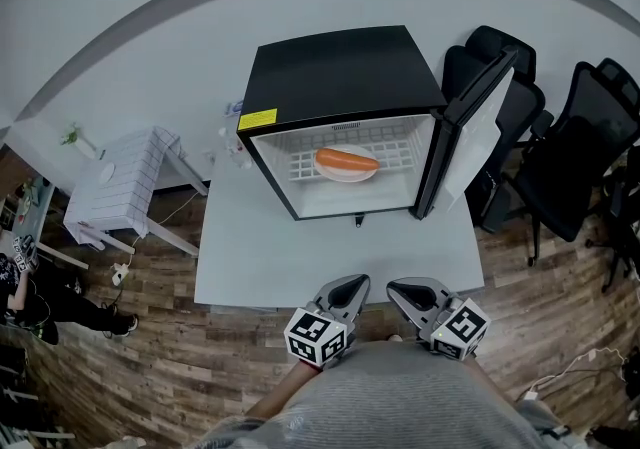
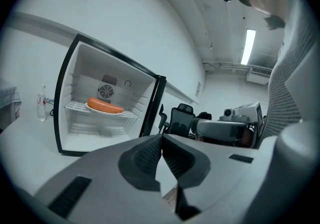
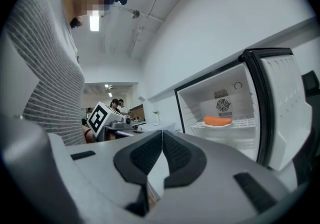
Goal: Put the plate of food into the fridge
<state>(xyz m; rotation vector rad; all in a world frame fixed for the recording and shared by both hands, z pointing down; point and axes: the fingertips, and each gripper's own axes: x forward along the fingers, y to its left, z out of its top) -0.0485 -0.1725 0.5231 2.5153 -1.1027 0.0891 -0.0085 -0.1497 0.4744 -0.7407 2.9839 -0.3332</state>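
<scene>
In the head view a black fridge [image 1: 340, 77] stands on the white bench [image 1: 260, 257], its door [image 1: 480, 127] swung open to the right. The plate [image 1: 345, 174] of long orange food [image 1: 347, 160] sits on the wire shelf [image 1: 300, 165] inside. Black office chairs [image 1: 590, 137] crowd just beyond the door, and a small white table [image 1: 125, 172] stands to the left on the wood floor [image 1: 150, 357]. The left gripper [image 1: 350, 285] and right gripper [image 1: 405, 289] hang side by side at the bench's near edge, well apart from the fridge.

In the left gripper view its fingers [image 2: 145, 158] are pressed together and hold nothing. A bottle [image 2: 41, 103] stands left of the fridge.

In the right gripper view those fingers [image 3: 177, 155] also meet, empty, and the open fridge shows to the right. Two people [image 3: 118, 105] stand far back under ceiling lights [image 3: 94, 20].
</scene>
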